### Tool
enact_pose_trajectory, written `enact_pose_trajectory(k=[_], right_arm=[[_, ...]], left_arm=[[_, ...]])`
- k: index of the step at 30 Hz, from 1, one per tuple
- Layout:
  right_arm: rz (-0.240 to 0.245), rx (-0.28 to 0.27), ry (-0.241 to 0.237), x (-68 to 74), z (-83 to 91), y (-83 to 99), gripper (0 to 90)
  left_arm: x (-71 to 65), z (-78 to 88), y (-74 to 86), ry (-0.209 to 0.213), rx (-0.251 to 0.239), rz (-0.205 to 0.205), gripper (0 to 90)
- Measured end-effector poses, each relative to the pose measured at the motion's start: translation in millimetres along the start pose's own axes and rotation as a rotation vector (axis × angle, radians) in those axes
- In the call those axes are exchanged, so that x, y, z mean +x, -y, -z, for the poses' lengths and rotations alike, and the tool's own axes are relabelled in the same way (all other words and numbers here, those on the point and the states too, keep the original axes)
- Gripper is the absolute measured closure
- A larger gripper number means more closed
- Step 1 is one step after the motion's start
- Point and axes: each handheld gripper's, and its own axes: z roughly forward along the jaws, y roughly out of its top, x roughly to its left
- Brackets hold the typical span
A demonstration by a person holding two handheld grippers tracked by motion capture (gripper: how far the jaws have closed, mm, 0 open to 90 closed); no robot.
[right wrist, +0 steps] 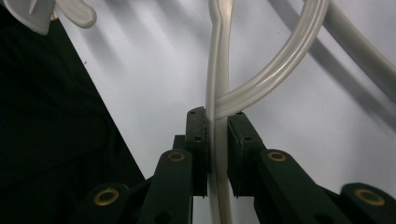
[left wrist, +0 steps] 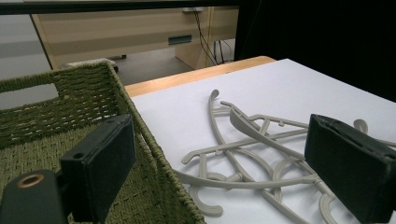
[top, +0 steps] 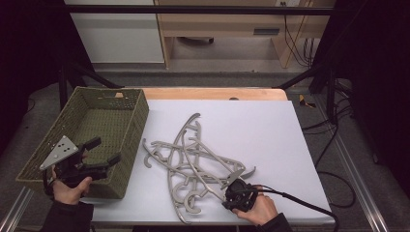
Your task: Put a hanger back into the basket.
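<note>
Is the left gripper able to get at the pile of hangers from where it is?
Probably yes. The left gripper hangs open over the green basket, and the grey hangers lie just past its wall on the white sheet, so it need only clear that wall.

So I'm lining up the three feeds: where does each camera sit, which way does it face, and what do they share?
High view: above the person's side, looking forward and down on the white table; forearms, both hands.
Left gripper view: on the left hand-held gripper, open, over the green basket, facing the hangers.
Right gripper view: on the right hand-held gripper, pointing down, shut on one hanger bar.
Shared: high and left gripper views both show basket and hanger pile.
</note>
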Motion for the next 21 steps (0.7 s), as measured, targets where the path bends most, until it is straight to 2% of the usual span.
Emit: enact_pose_trajectory(k=[10,14,15,18,19,20,21], right_arm=[[0.026,-0.025,-0.015,-7.0,15.2,-2.2,81.4],[0.041,-0.054,-0.023,-12.2,26.0,-3.8,81.4],[0.047,-0.073,-0.035,-14.7,33.4,-4.5,81.5],[0.035,-0.104,-0.045,-16.4,40.5,-4.6,81.5],[0.040,-0.122,-0.045,-18.5,47.8,-4.7,81.5],[0.040,-0.122,-0.045,-18.5,47.8,-4.7,81.5],[0.037,-0.137,-0.051,-21.1,54.8,-4.9,81.5]], left_arm=[[-6.3,-3.7,-0.4,0.015,0.009,-0.014,8.8],[-12.2,-6.4,-1.0,0.030,0.016,-0.024,8.9],[-13.7,-7.2,-1.4,0.036,0.017,-0.033,8.9],[-19.4,-9.7,-2.5,0.055,0.027,-0.051,8.8],[-22.0,-10.9,-2.7,0.062,0.029,-0.052,8.8],[-24.1,-12.0,-3.1,0.069,0.034,-0.060,8.8],[-28.7,-14.8,-3.4,0.083,0.044,-0.075,8.8]])
